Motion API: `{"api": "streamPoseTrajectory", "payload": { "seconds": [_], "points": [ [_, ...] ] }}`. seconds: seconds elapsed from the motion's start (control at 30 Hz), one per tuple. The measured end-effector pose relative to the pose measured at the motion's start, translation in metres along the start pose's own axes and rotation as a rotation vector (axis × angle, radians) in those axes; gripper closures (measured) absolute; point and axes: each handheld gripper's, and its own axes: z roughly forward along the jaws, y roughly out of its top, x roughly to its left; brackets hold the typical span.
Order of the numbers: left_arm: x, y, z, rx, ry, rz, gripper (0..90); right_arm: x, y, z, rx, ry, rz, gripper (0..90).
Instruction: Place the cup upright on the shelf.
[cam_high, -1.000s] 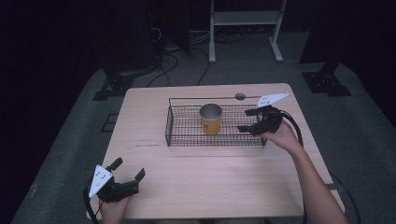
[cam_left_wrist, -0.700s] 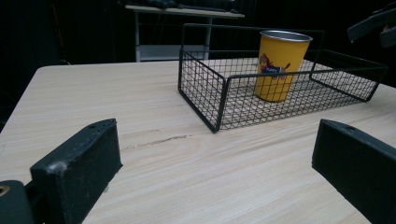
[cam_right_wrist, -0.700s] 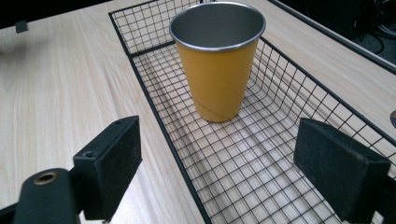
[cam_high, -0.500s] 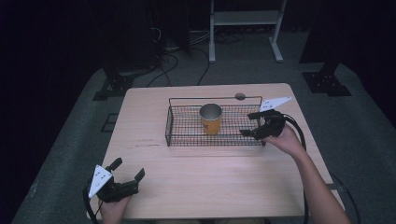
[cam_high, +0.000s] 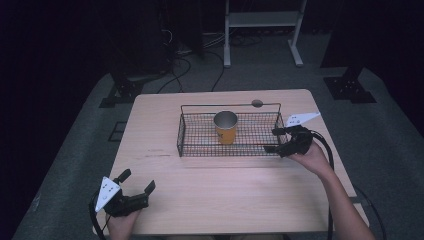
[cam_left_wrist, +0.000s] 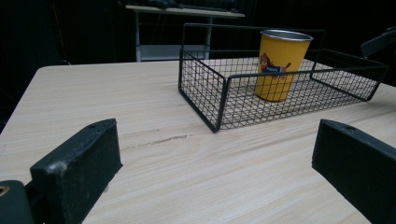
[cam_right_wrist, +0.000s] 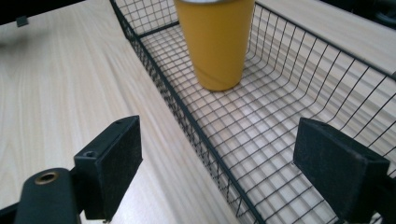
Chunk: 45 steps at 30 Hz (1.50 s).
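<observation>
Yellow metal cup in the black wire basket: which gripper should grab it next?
Likely right. The right gripper is open at the black wire basket's right end, facing the yellow metal cup. The left gripper sits at the table's near-left corner.

Matt pale wood table (cam_high: 215, 195), black wire basket (cam_high: 192, 137), glossy yellow cup (cam_high: 226, 128).

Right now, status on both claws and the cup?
Left claw open, near table edge. Right claw open at the wire basket's right end. Yellow cup upright inside basket, ungripped. Nothing between right claw and cup.
</observation>
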Motion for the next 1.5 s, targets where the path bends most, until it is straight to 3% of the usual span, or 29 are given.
{"api": "streamPoseTrajectory", "payload": {
  "seconds": [0.8,1.23,1.5],
  "points": [
    [0.000,0.000,0.000,0.001,0.001,0.003,0.1,0.013,-0.032,-0.017,-0.047,-0.009,0.020,14.6],
    [0.000,0.000,0.000,0.002,0.002,0.003,0.1,0.021,-0.035,-0.023,-0.070,-0.015,0.012,14.9],
    [-0.001,0.000,0.001,0.000,0.001,0.005,0.1,0.029,-0.034,-0.036,-0.096,-0.018,-0.008,14.9]
  ]
}}
